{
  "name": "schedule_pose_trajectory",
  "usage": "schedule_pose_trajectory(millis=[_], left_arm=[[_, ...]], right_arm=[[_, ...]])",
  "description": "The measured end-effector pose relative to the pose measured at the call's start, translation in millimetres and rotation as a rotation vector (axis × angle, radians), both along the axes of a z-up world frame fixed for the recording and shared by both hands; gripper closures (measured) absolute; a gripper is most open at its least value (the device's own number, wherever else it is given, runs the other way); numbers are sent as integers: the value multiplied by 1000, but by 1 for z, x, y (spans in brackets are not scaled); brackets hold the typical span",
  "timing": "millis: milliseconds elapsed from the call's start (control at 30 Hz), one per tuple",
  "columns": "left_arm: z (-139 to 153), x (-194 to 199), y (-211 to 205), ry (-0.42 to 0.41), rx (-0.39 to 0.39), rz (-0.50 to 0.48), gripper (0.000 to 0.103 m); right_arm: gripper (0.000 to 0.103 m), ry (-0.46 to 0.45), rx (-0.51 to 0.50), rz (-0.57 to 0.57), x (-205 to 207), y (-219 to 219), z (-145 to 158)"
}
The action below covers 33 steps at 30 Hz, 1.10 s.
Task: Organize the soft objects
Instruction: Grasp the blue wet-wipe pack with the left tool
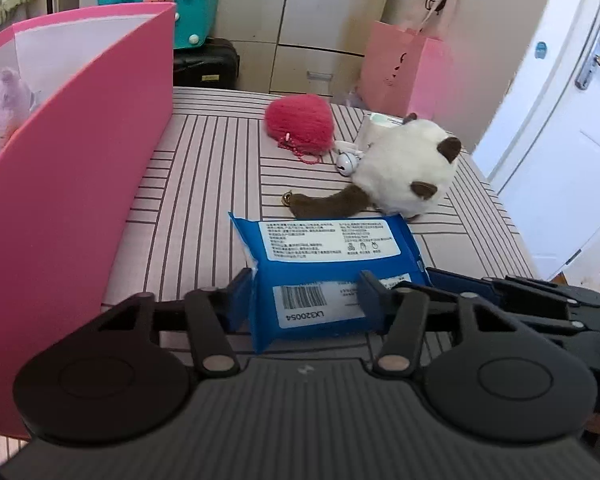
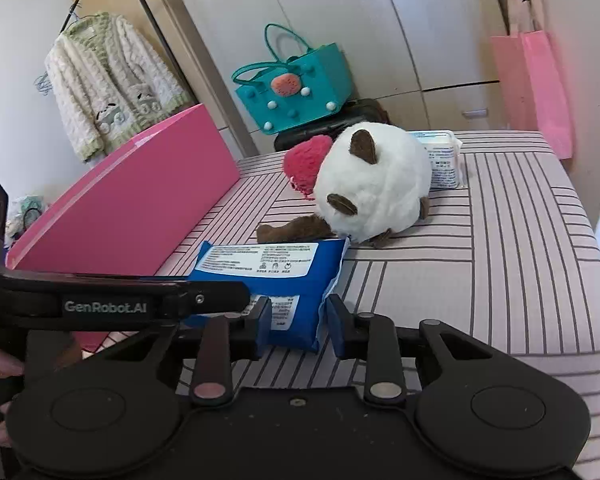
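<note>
Tall pink box standing open at the left edge of the striped cover, with one pale purple soft toy upright inside against the near wall; rest of the inside hidden. Teal tote bag behind the box, set on a black case; contents not visible. Pink paper bag at the far right, by the wardrobe; contents not visible either.

Blue pack of wipes lying flat on the cover, label side up, just right of the pink box and apart from it. Near end of the pack between the fingers of the left gripper, both blue pads pressed against its sides: a pinch across the barcode end. Right-hand corner of the same pack between the fingers of the right gripper, narrowly set, one pad on the blue wrapper and the other at the crimped white edge; seemingly a pinch as well, though contact on that outer side hard to make out. Both grippers side by side, angled down at the pack.

Beyond the pack, touching its far edge: a white plush cat with brown ears and tail. Farther back, a red fluffy heart and a white tissue pack, both close behind the cat.
</note>
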<state>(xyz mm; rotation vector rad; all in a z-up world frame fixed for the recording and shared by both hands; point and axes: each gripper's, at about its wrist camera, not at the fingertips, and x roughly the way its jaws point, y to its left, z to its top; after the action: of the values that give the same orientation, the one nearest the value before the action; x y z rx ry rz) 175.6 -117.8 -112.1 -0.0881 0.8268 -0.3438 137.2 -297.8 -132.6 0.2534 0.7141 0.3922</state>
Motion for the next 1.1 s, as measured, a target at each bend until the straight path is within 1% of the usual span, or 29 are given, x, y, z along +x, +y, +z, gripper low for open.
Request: schedule_pose_trajectory(millis=[100,133,267,400,500,567,667,767,833,933,1000,1100], left_arm=[[-2,-7,2,-41,-11,3,61],[-2,-10,2,-51,-10,1,62],[0,-17,-2,-77,-3,-16,63],[4,-23,2,-84,-30,-30,62],[13,-33,2,-112,-26,-56,62],[19,-39,3,-94,-2,-75,62],[27,-49,13,-57,4,-119,62],[34,-61,19,-46,14,-153,63],[37,-68,22,-48,29,-165,63],[41,-75,26,-47,40,-172,63],[41,-78,31,-29,33,-177,63],[41,-81,41,-2,7,-181,65]], right_arm=[[69,-1,23,-37,-2,0,-1],[69,3,33,-49,-2,0,-1],[74,10,29,-62,-5,4,1],[77,24,70,-81,-11,-1,0],[78,41,110,-83,-19,-5,1],[80,58,132,-87,-24,-7,4],[81,78,151,-56,-36,-7,13],[81,127,145,-28,-44,-1,17],[81,163,159,-21,-47,3,16],[81,188,177,-14,-52,7,18],[78,201,178,-10,-57,10,21],[77,220,168,-10,-62,15,25]])
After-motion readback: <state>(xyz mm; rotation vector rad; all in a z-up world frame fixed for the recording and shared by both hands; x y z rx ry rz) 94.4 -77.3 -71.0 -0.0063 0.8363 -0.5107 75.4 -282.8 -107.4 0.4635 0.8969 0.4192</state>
